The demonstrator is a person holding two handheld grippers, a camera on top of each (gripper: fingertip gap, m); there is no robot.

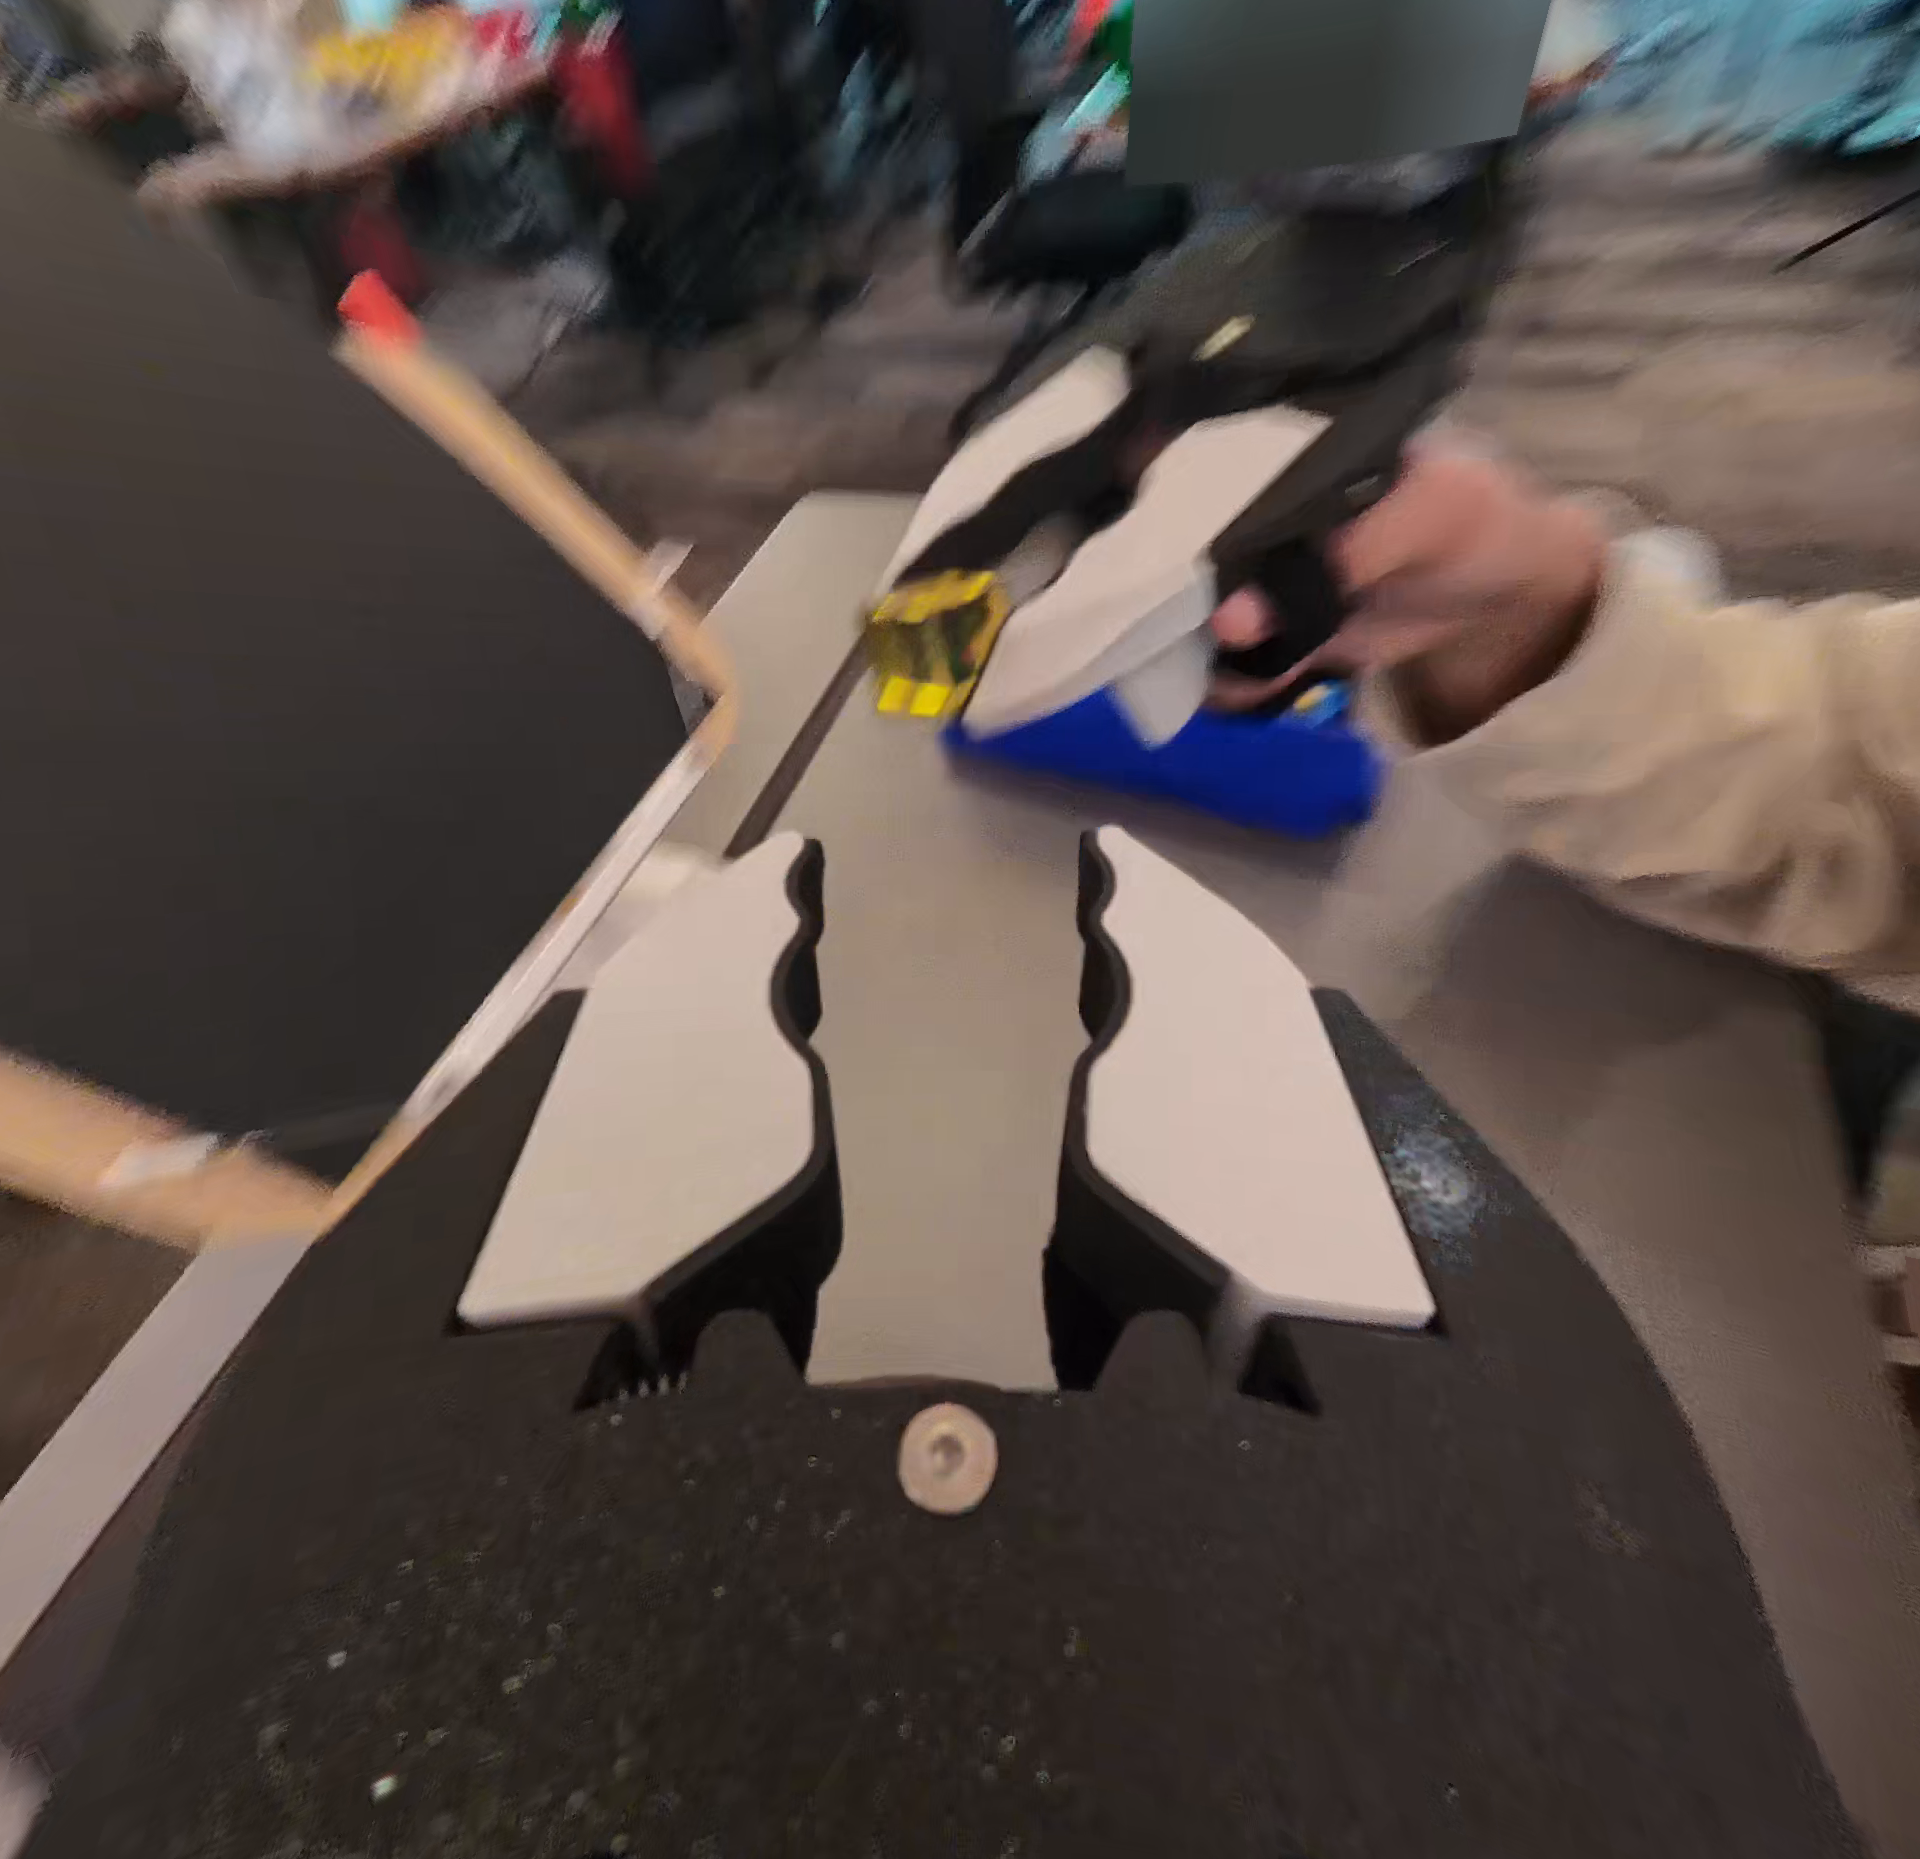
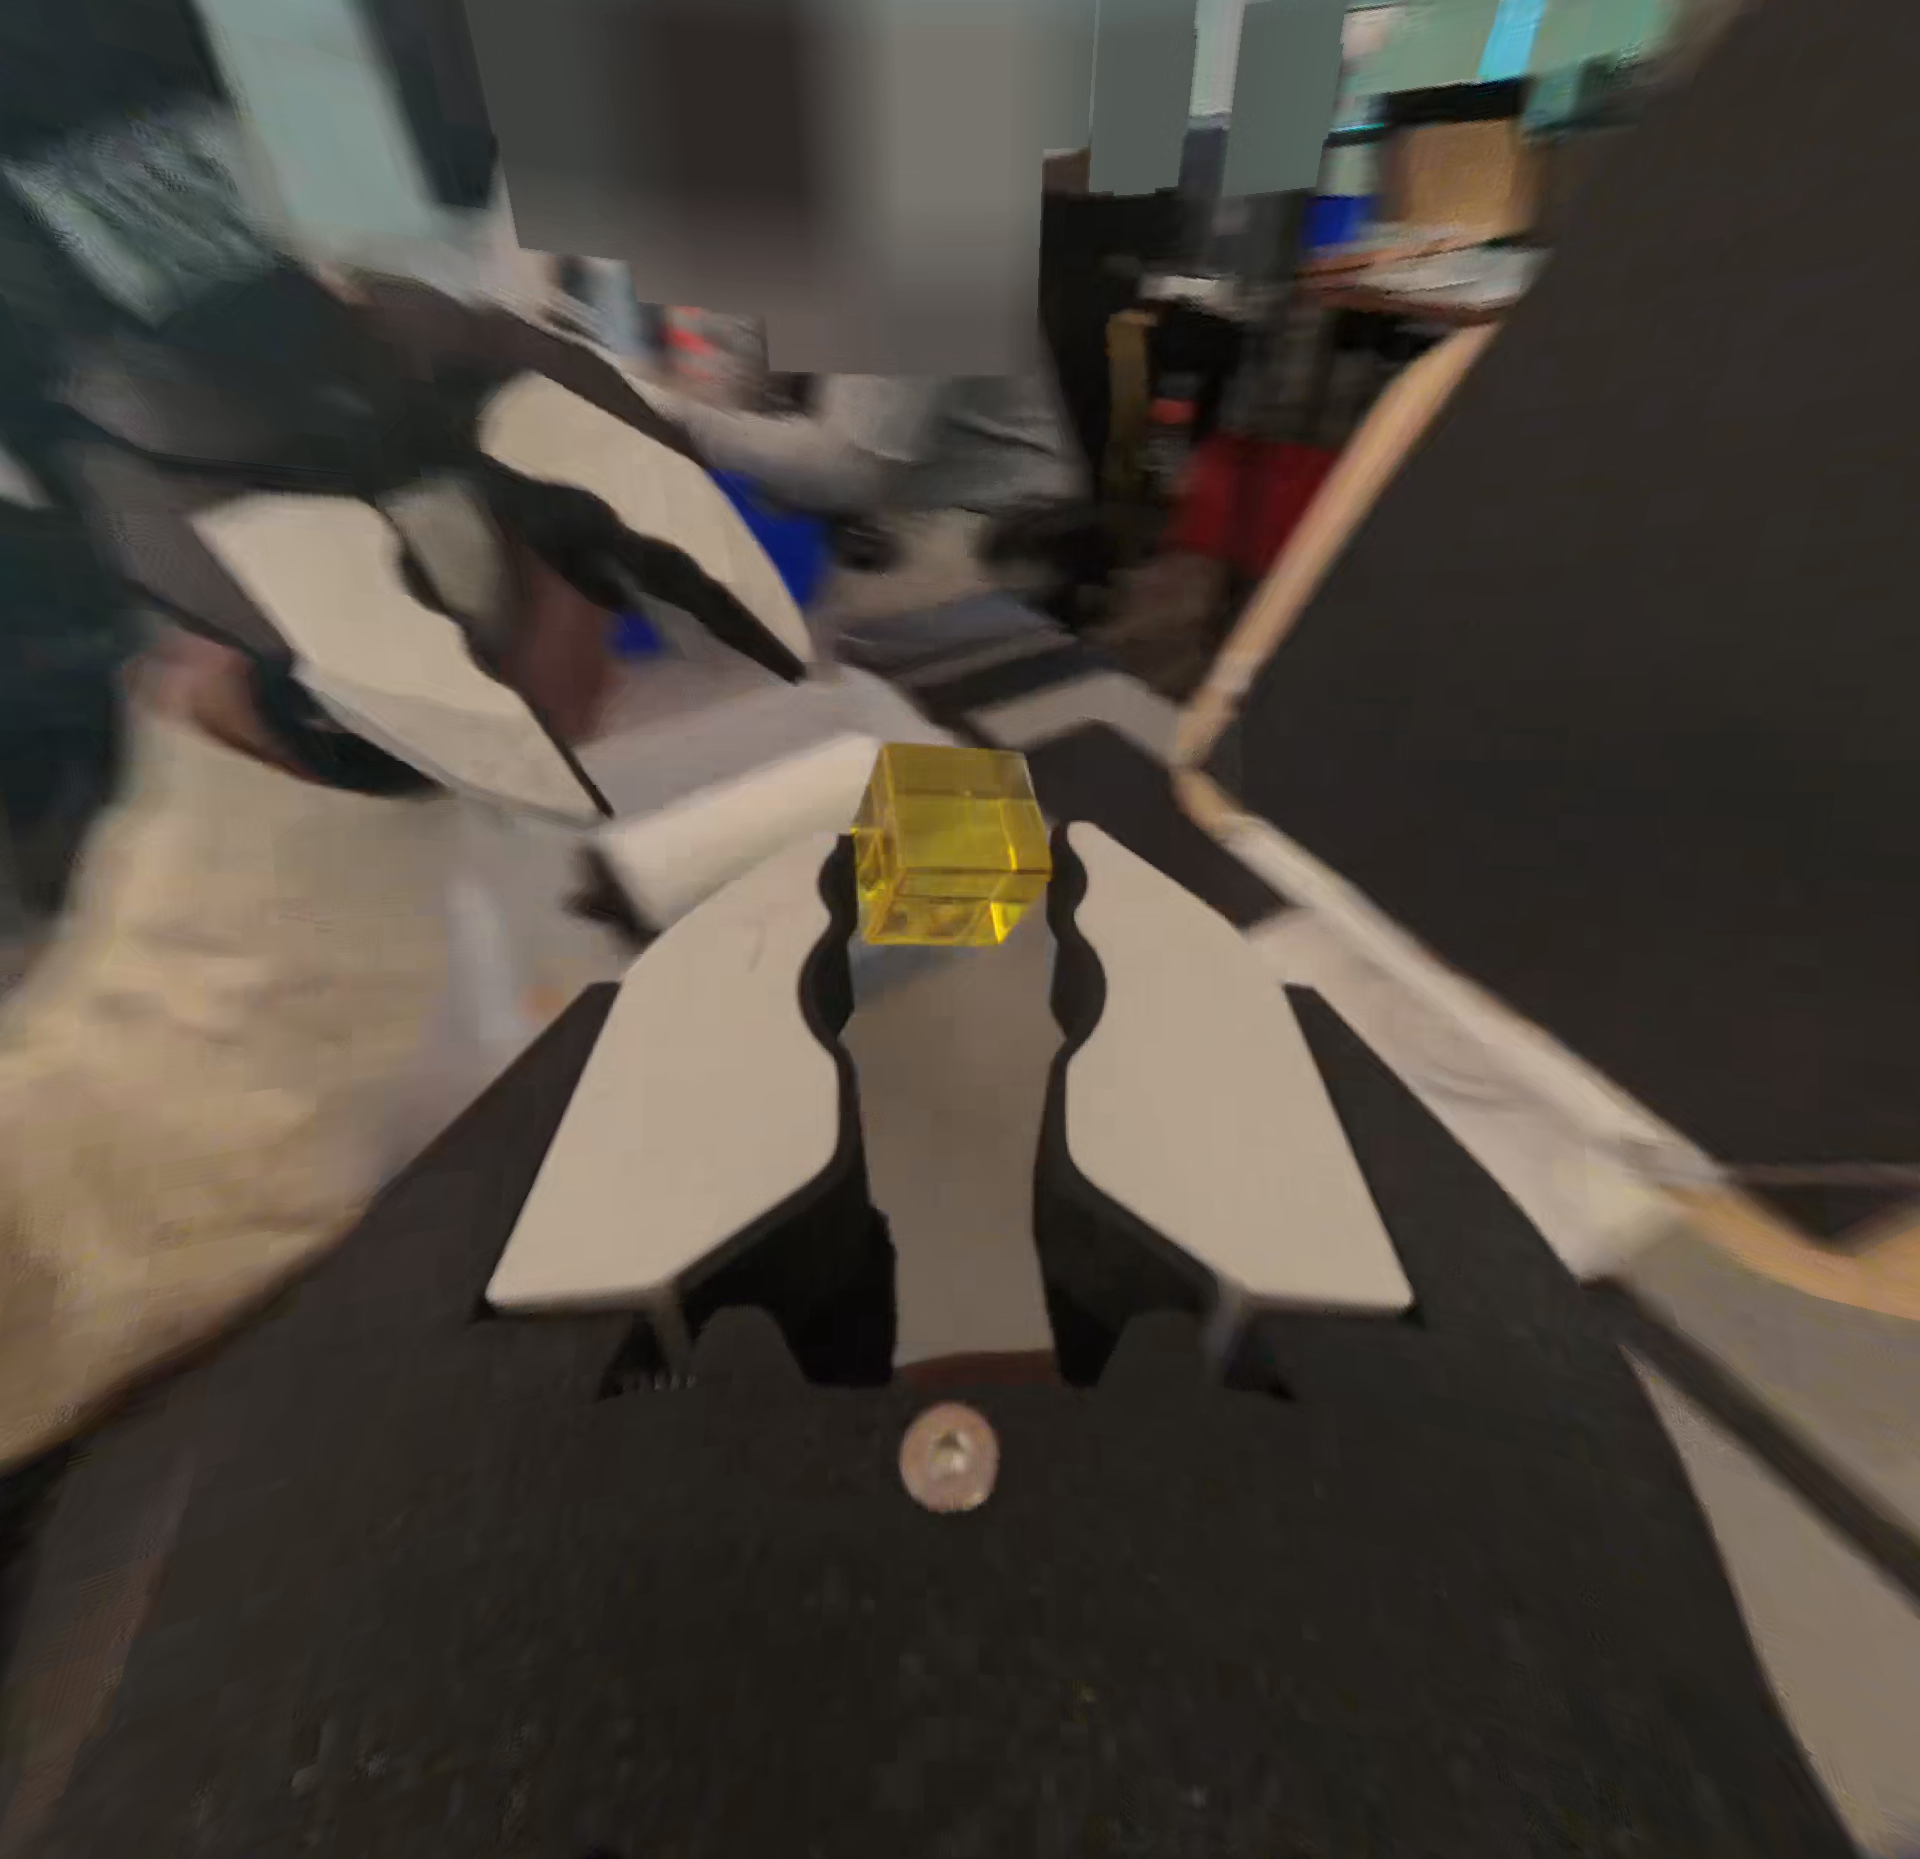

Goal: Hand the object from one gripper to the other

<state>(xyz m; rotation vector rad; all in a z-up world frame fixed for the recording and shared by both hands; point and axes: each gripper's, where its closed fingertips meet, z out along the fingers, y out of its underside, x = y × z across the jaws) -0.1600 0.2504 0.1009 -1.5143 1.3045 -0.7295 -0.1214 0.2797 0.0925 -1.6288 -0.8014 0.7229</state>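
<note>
Above the far stretch of the grey desk [image 1: 935, 978], one blue plastic tray [image 1: 1195, 770] lies flat. Two tongs face each other: the left gripper [image 1: 940, 853] gapes empty, the right gripper [image 2: 951, 853] clamps the single translucent yellow cube [image 2: 951, 843] at its tips (no long axis), straight ahead of the left's gap.

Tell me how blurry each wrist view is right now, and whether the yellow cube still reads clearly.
Left wrist view: heavy motion smear; the yellow cube and right gripper are streaked, while the left gripper stays sharp. Right wrist view: background and the far left gripper are smeared, but the cube at the fingertips is crisp.
</note>
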